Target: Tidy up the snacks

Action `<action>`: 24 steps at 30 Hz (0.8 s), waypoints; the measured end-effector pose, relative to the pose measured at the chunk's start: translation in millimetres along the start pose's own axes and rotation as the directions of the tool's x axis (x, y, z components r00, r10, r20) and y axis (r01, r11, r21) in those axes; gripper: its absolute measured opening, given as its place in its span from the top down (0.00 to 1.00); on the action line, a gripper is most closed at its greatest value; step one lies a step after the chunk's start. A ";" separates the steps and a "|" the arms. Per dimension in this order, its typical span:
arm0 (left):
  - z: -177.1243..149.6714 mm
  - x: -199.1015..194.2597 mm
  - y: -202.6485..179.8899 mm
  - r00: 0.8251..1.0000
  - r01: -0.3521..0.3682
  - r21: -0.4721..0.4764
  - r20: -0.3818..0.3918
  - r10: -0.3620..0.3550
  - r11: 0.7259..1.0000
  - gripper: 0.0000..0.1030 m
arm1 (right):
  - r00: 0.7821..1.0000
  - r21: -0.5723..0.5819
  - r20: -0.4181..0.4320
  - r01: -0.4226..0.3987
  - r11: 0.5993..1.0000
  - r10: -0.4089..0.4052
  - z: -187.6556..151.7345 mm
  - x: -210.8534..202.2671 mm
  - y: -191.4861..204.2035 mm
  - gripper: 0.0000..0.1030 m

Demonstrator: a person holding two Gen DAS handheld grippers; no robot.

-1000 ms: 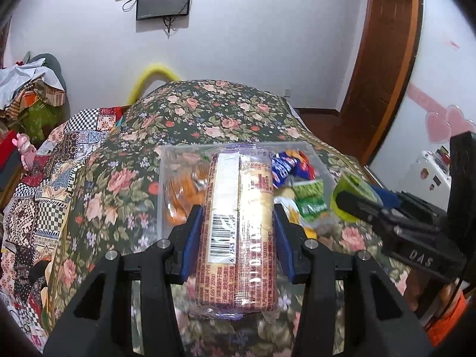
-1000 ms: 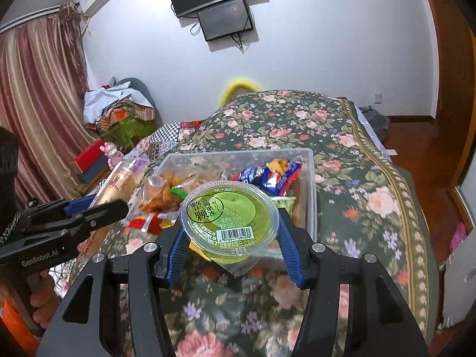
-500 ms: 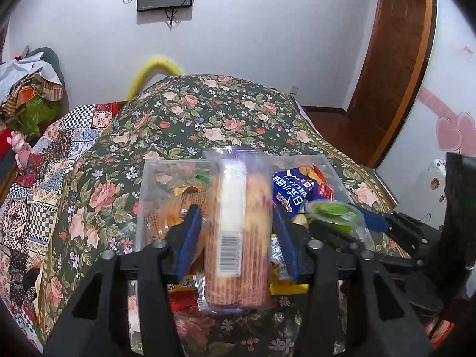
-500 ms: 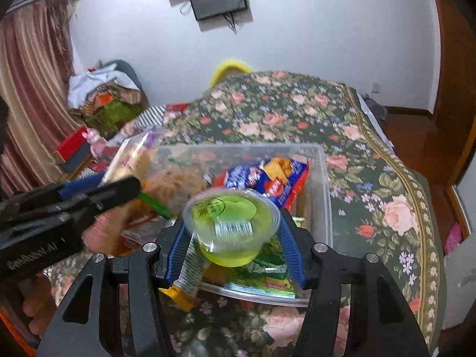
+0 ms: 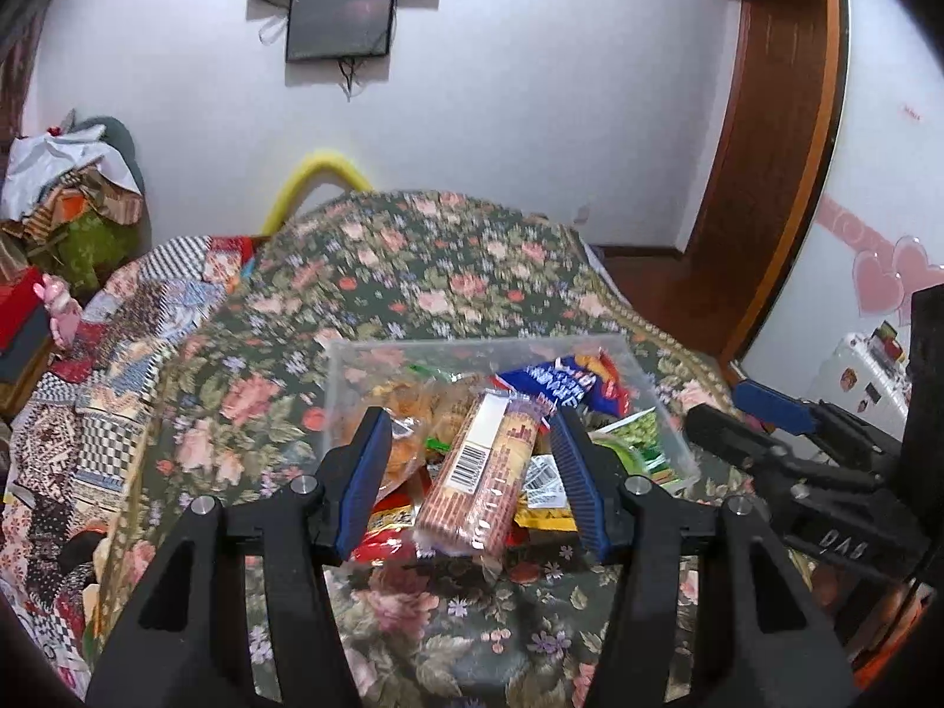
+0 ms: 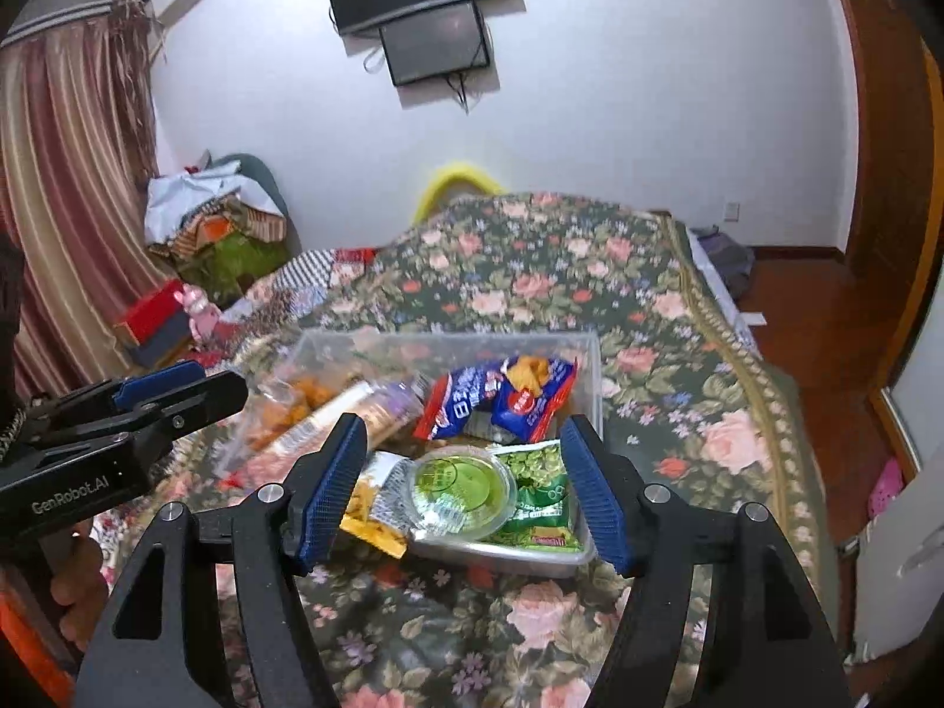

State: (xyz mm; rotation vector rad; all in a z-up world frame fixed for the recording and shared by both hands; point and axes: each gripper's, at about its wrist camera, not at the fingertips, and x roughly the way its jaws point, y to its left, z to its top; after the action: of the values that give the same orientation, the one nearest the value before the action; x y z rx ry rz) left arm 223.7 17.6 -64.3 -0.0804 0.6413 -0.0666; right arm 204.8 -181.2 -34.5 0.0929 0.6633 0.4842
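Note:
A clear plastic bin (image 5: pixel 348 366) (image 6: pixel 593 366) full of snacks sits on the floral bedspread. My left gripper (image 5: pixel 472 484) is open above its near edge; the long biscuit pack (image 5: pixel 484 472) lies loose on the pile between the fingers, and shows blurred in the right wrist view (image 6: pixel 330 419). My right gripper (image 6: pixel 466 489) is open; the green jelly cup (image 6: pixel 463 487) rests in the bin below it, beside a green packet (image 6: pixel 540 495) and a blue-red packet (image 6: pixel 501 401). Each gripper shows in the other's view: right (image 5: pixel 767 448), left (image 6: pixel 153 407).
The floral bedspread (image 6: pixel 560 271) stretches beyond the bin. A patchwork quilt (image 5: pixel 118 366) lies to the left. Clothes are piled by the curtain (image 6: pixel 218 218). A wooden door (image 5: pixel 767 147) and bare floor are to the right.
Both grippers opened. The biscuit pack dropped from the left gripper onto the snacks in the bin. The jelly cup dropped from the right gripper into the bin's near corner.

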 end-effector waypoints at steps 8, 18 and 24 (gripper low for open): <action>4.0 -77.5 -5.7 0.988 -0.019 -0.004 0.151 0.020 1.000 0.45 | 0.992 -0.004 0.127 -0.018 1.000 0.018 14.1 -63.8 15.0 0.34; 1.2 -143.1 -14.5 0.957 -0.046 0.000 0.285 0.045 0.999 0.18 | 0.969 -0.064 0.247 0.003 0.998 0.013 15.9 -118.2 43.0 0.17; -3.5 -155.1 -12.7 0.947 -0.056 -0.003 0.316 0.053 0.998 0.08 | 0.958 -0.063 0.286 0.043 0.997 -0.023 11.5 -129.4 50.3 0.01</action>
State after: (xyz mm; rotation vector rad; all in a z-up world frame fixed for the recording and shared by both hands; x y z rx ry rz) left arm 97.2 18.3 26.3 -0.0653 0.3218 -0.0016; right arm 103.5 -195.5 60.0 0.0842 0.3641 0.4500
